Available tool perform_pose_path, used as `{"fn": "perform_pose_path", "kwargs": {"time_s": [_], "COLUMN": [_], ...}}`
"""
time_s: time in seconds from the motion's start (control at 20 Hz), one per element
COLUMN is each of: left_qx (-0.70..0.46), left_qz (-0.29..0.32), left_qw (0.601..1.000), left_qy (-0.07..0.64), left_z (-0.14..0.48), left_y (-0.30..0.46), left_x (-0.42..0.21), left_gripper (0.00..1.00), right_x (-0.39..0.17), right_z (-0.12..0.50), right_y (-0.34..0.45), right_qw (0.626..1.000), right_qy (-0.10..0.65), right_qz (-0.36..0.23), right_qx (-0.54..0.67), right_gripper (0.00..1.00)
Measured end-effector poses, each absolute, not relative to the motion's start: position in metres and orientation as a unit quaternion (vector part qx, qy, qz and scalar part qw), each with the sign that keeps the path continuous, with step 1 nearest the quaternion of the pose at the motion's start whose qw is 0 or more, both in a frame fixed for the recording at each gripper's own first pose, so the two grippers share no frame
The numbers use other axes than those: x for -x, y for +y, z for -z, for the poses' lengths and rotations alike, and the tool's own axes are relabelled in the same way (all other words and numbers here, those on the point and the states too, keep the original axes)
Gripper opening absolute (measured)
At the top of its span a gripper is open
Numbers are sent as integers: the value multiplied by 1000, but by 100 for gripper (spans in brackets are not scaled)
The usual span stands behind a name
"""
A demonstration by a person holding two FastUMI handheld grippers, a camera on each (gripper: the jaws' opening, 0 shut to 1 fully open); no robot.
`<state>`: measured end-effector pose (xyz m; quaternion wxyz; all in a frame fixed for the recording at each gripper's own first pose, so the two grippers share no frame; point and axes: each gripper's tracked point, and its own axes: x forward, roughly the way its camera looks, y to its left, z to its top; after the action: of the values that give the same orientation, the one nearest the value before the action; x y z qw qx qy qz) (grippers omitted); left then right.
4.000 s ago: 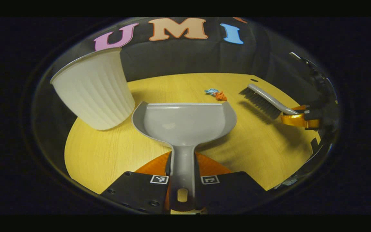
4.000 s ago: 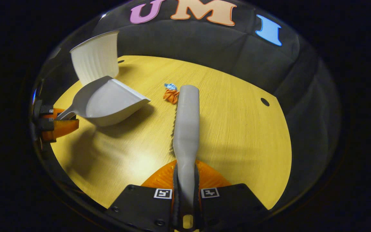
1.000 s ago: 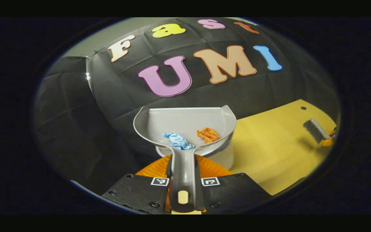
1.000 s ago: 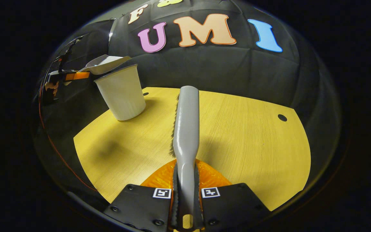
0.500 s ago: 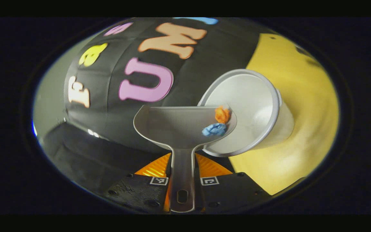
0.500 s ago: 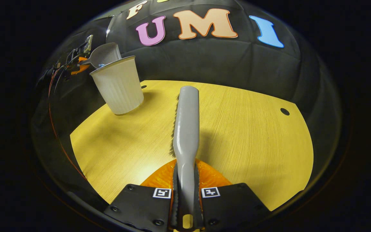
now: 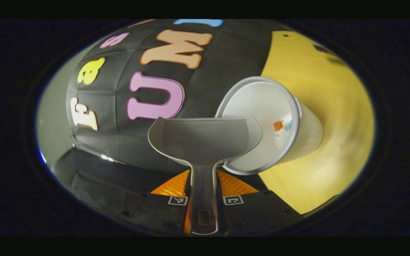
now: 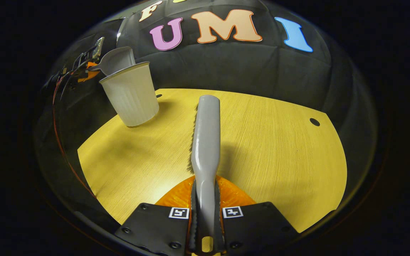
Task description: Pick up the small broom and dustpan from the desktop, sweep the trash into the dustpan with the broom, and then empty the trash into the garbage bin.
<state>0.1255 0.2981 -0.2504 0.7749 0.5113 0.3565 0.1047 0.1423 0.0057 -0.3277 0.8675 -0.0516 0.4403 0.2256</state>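
The step in hand looks like the tipping: the dustpan (image 7: 205, 140) is rolled over the mouth of the bin (image 7: 262, 124), and its tray shows bare in the left gripper view. To do this well, hold the tilt until nothing clings to the tray, keep the pan's lower corner inside the rim of the bin so scraps cannot fall on the table (image 7: 326, 92), and level it only once it is clear of the rim.

In the left gripper view, going left to right: the left gripper (image 7: 204, 206) has its jaws clamped on the pan's handle, which runs straight away from the camera, the wide lip pointing forward and overlapping the bin's rim. Inside the bin, against its wall, sit an orange scrap (image 7: 278, 125) and a blue scrap (image 7: 288, 124) just beside it, so the trash appears to be already in the bin.

In the right gripper view, the left gripper (image 8: 84, 73) is at the far left holding the dustpan (image 8: 116, 60) above the bin (image 8: 132, 96), which stands upright at the table's back corner. In the centre, the right gripper (image 8: 205, 227) has its jaws closed on the broom (image 8: 206, 135), whose long axis points straight ahead over the table (image 8: 279, 160), bristles on its left side.
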Motion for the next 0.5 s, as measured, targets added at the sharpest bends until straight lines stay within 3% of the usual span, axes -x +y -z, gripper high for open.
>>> {"fn": "perform_pose_path", "kwargs": {"time_s": [0.2,0.5], "left_qx": [-376,-210], "left_qz": [-112,-84], "left_qw": [867,946], "left_qy": [308,231], "left_z": [236,216], "left_y": [250,152], "left_x": [-126,-140], "left_gripper": [20,21], "right_x": [-144,-149], "right_z": [311,294], "right_y": [3,-6], "right_qw": [878,890], "right_qy": [427,418], "right_qz": [-216,-181], "right_qx": [24,-20], "right_gripper": [20,20]}}
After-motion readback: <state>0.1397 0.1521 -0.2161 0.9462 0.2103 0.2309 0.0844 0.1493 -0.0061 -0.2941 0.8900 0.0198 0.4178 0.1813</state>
